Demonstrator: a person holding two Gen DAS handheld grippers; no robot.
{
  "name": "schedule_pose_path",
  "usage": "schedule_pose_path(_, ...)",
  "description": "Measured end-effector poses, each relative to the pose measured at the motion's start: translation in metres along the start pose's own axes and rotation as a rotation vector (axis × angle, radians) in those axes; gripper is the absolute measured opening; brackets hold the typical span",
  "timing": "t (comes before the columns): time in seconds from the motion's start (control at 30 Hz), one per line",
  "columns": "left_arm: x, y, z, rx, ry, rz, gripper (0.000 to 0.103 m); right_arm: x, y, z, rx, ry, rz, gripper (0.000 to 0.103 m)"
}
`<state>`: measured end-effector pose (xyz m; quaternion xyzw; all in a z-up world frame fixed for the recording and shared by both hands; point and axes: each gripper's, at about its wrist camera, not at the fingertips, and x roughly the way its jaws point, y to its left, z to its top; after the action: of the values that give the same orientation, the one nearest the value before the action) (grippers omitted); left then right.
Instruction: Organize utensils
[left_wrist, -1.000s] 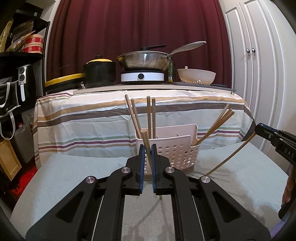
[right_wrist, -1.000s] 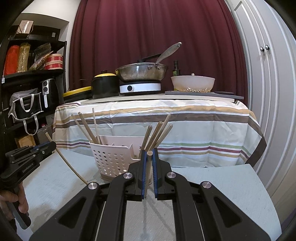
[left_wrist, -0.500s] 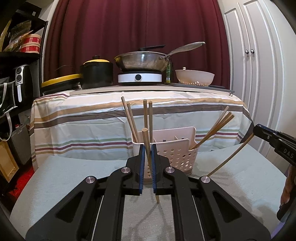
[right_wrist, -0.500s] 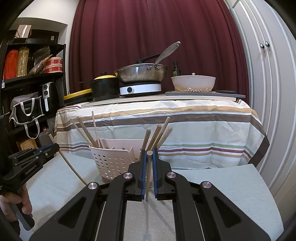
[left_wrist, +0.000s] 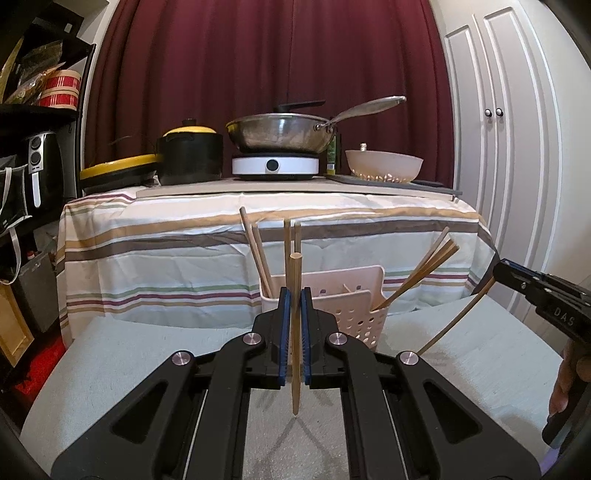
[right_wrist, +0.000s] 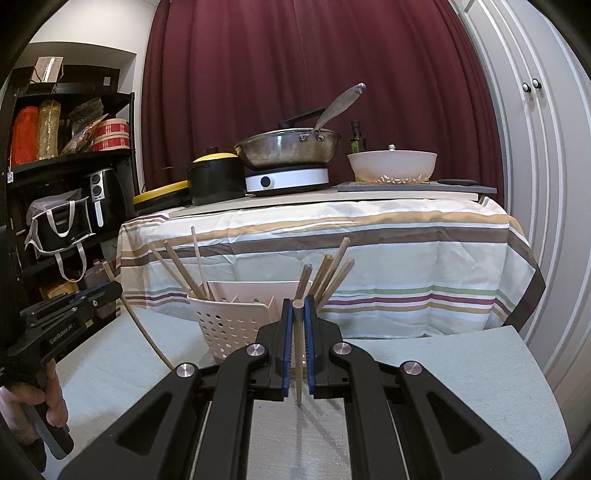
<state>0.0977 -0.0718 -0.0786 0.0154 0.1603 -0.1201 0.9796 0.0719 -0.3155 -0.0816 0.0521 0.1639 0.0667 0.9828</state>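
A pale perforated utensil basket (left_wrist: 356, 321) (right_wrist: 229, 325) stands on the grey tabletop (left_wrist: 147, 354). Several wooden chopsticks (left_wrist: 258, 254) lean in its left end and several more (left_wrist: 424, 273) in its right end. In the left wrist view my left gripper (left_wrist: 294, 299) is shut on one wooden chopstick (left_wrist: 295, 266), held upright just before the basket, tip above the table. In the right wrist view my right gripper (right_wrist: 298, 308) is shut on a paler chopstick (right_wrist: 298, 369), also upright. Each gripper shows at the other view's edge (left_wrist: 535, 291) (right_wrist: 74, 306).
Behind the basket is a striped-cloth table (left_wrist: 184, 236) bearing a wok (left_wrist: 280, 136) on a white hob, a black pot with a yellow lid (left_wrist: 190, 158) and a pale bowl (left_wrist: 384, 166). A black shelf (right_wrist: 66, 158) stands left, white cupboard doors (left_wrist: 509, 166) right.
The chopstick in my left gripper hung tilted a second ago and now stands straight up. The right gripper and its chopstick look the same.
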Motion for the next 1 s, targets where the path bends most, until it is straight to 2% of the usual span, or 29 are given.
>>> schedule_pose_path(0.4,-0.027,-0.006,0.041,0.016,-0.066,-0.055,0.006,-0.022,0.015,0.034,-0.029,-0.057,0.050,0.007)
schedule_pose_path(0.67,-0.032,-0.010,0.076,0.018,-0.110,-0.103,0.006,-0.031,0.024,0.072,-0.057,-0.140,0.098,0.007)
schedule_pose_path(1.0,-0.023,-0.011,0.125,0.040,-0.210,-0.085,0.006,-0.024,0.027,0.116,-0.081,-0.241,0.102,0.007)
